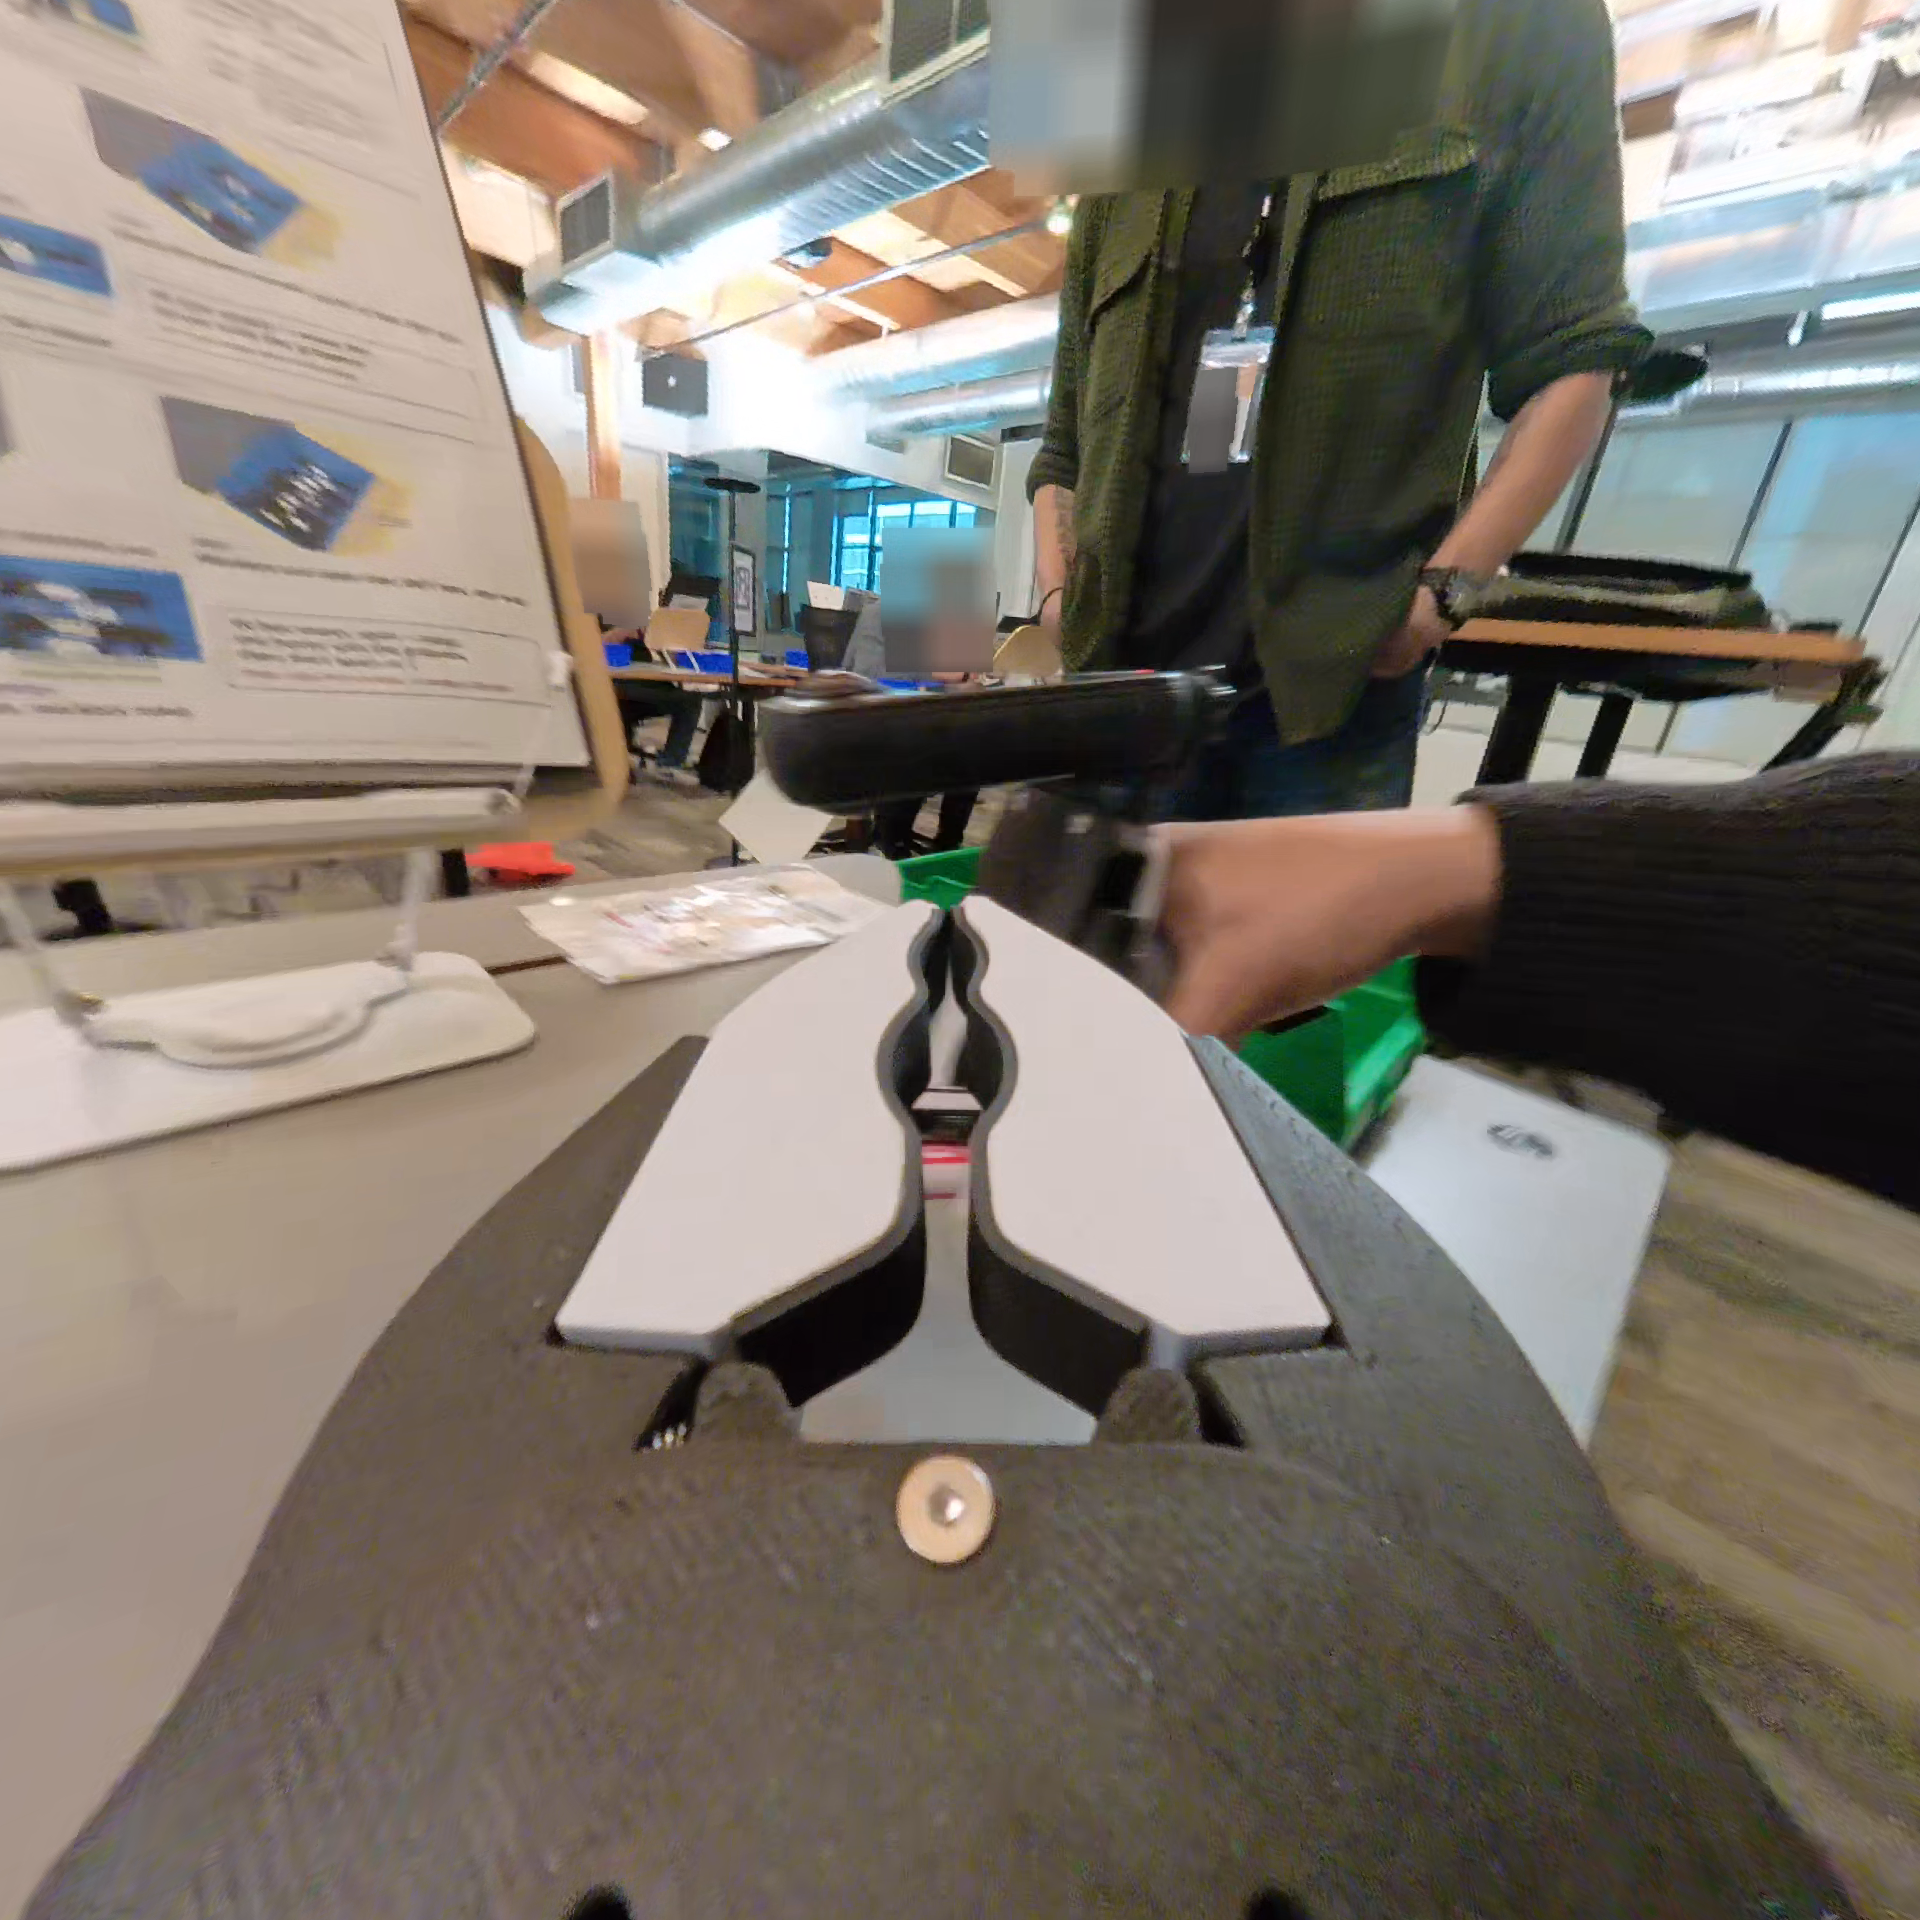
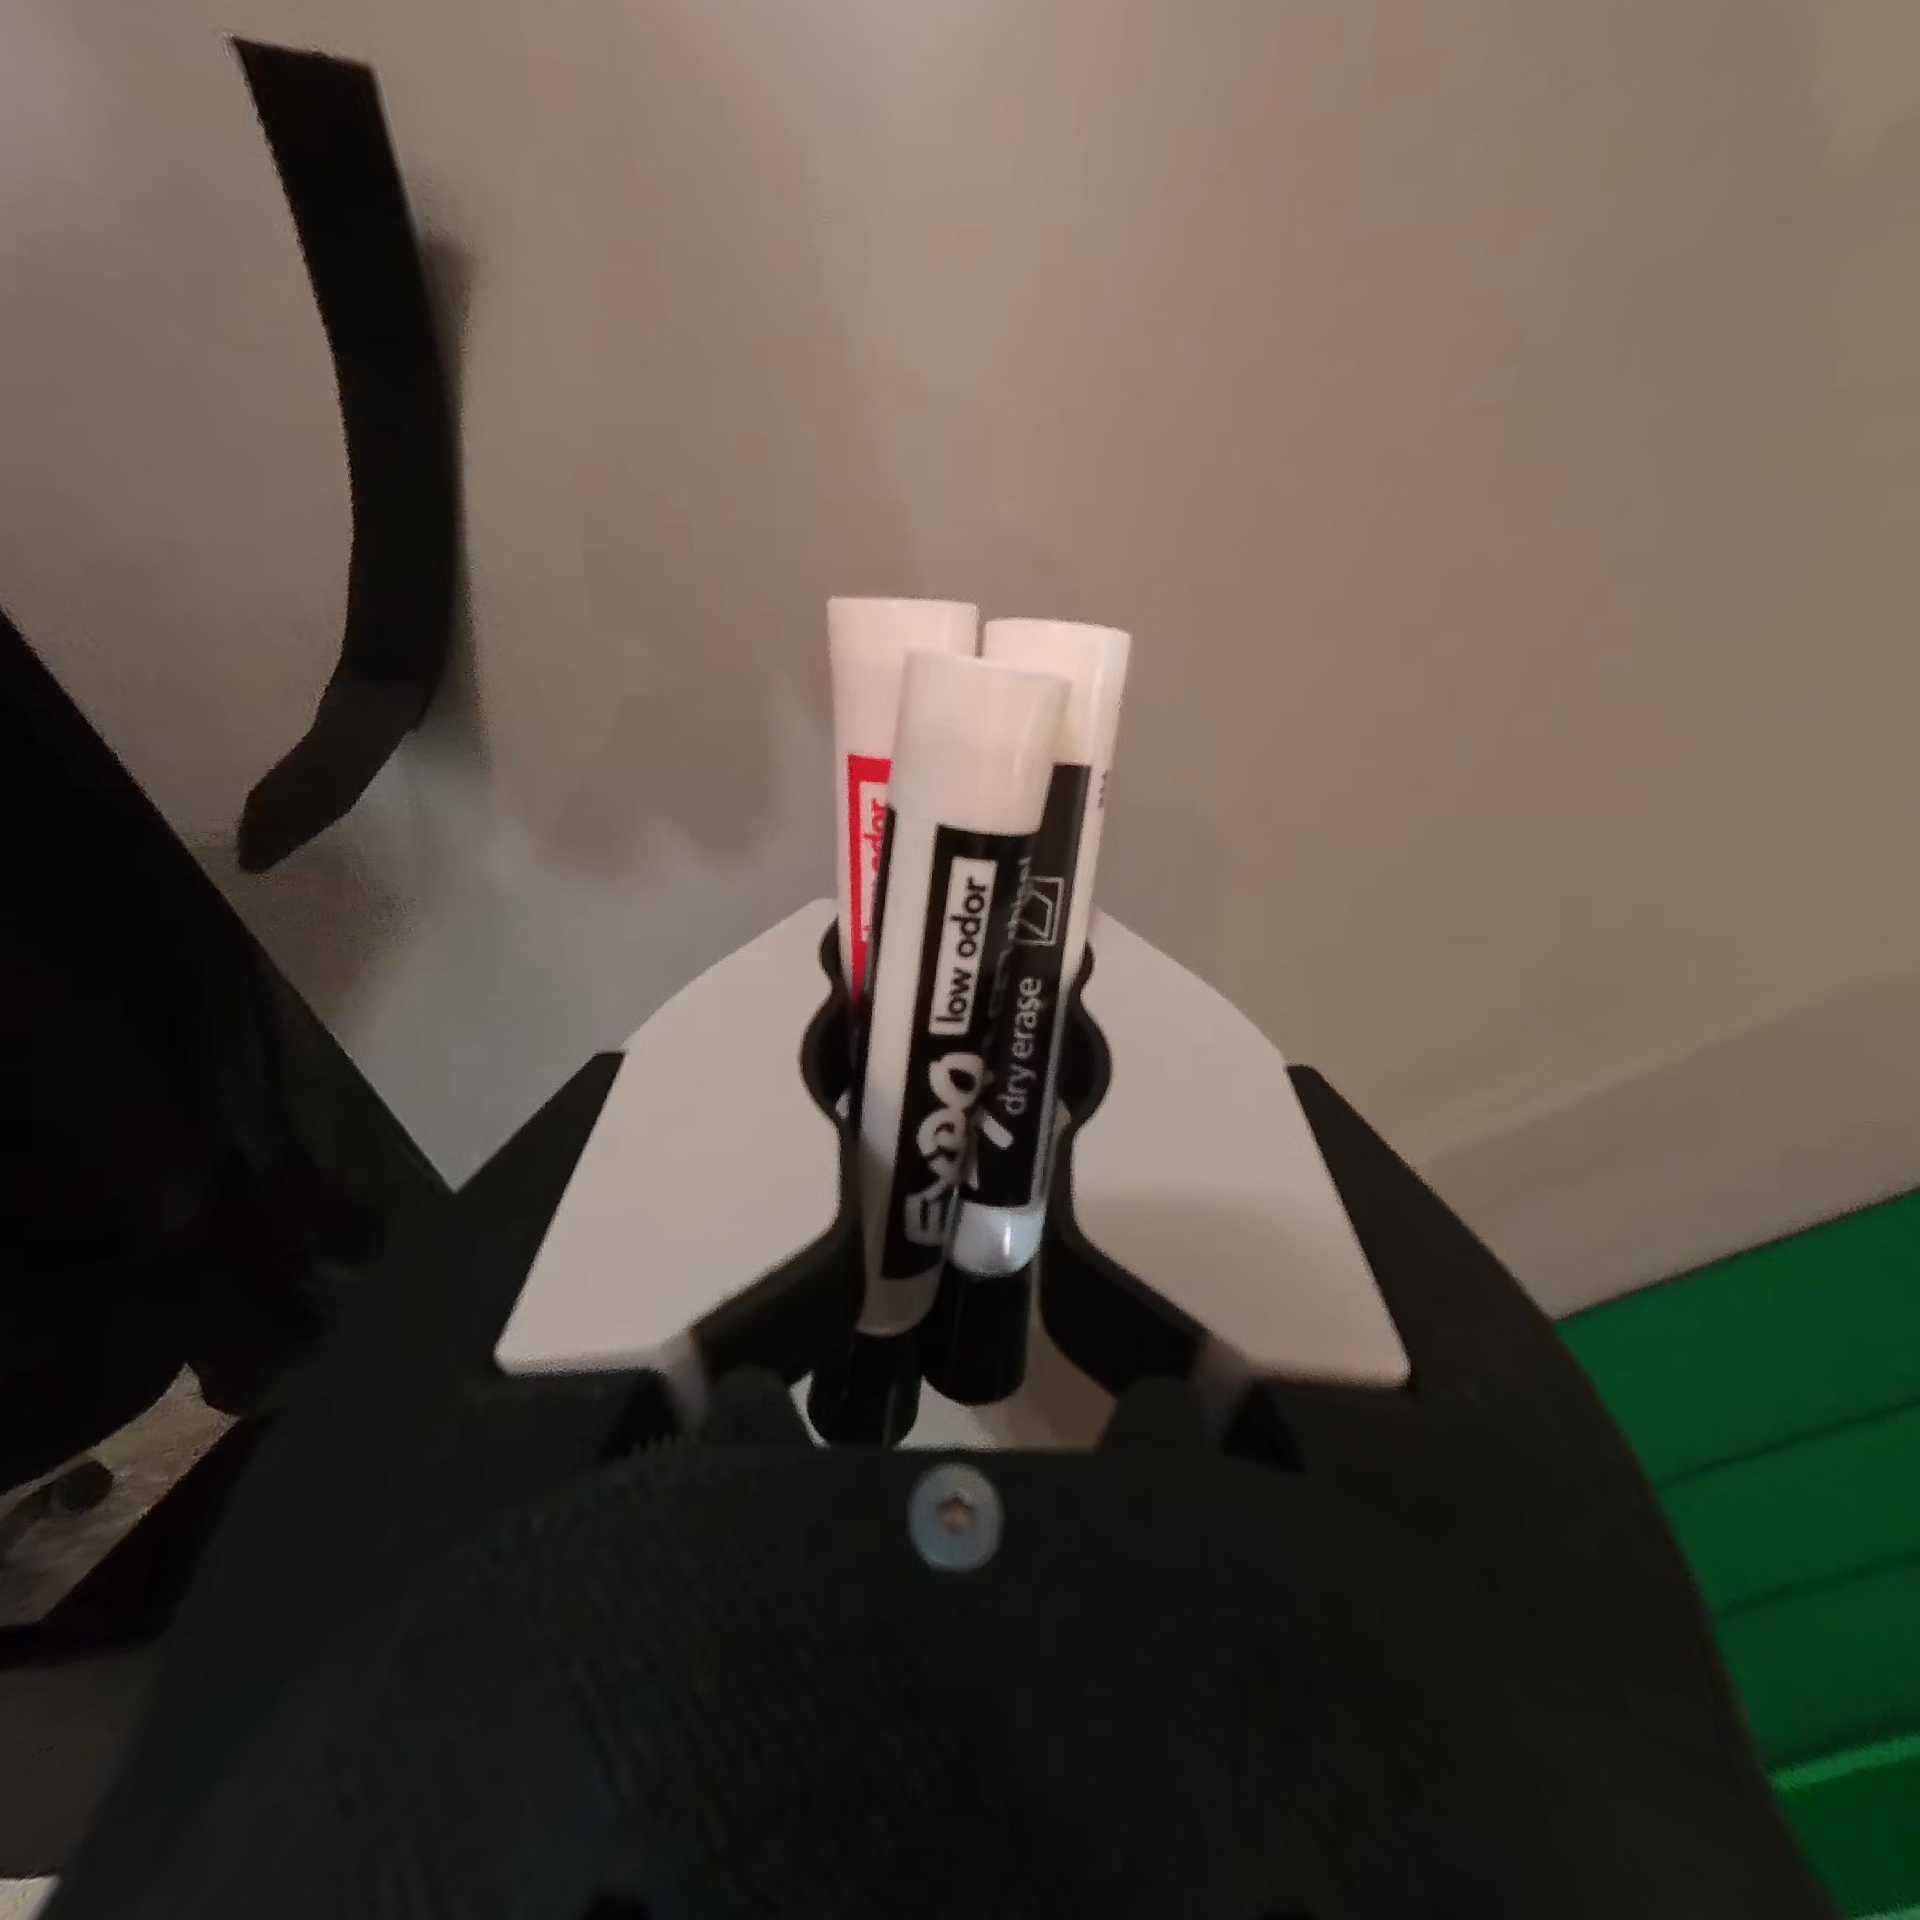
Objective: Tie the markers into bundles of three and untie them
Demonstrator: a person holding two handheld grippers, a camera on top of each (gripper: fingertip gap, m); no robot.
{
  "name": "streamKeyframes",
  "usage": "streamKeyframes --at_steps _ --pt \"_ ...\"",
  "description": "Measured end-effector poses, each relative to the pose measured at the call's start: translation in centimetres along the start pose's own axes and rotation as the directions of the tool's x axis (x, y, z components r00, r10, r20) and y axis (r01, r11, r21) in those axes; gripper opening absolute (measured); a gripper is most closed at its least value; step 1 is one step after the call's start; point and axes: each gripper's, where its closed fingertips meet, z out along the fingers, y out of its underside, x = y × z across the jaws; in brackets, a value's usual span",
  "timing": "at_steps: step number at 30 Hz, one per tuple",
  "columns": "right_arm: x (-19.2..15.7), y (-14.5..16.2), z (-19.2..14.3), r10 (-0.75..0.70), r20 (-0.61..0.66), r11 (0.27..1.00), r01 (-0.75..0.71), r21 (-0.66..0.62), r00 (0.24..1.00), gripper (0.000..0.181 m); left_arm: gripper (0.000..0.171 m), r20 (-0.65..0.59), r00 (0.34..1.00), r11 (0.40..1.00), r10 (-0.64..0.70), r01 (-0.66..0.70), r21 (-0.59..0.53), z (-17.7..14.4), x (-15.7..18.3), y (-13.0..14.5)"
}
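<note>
While the smooth grey counter (image 2: 1247, 416) stretched beneath both tools, the right gripper (image 2: 961, 997), its jaws flat white plates in ribbed black plastic, pinched three cylindrical white markers (image 2: 977, 914) upright; a curved black strap (image 2: 353, 436) lay apart to their left. The left gripper (image 1: 948, 935) had jaws pressed nearly together.
</note>
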Motion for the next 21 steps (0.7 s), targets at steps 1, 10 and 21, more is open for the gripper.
streamKeyframes --at_steps 1,10,21 --pt "-0.4 0.1 0.0 -0.011 0.006 1.0 0.011 0.0 1.0 0.037 0.0 -0.014 0.999 0.999 0.05 -0.05 -0.011 -0.3 -1.4 0.2" --pt "-5.4 0.0 1.1 -0.183 0.058 0.982 0.185 -0.026 0.981 0.037 0.031 -0.541 0.841 0.91 -0.018 -0.211 -0.358 -1.8 -1.7 5.1" --pt "-7.0 -0.9 1.5 -0.302 0.086 0.95 0.307 -0.049 0.949 0.037 0.039 -0.624 0.775 0.826 -0.096 -0.288 -0.485 -2.4 -1.6 9.0"
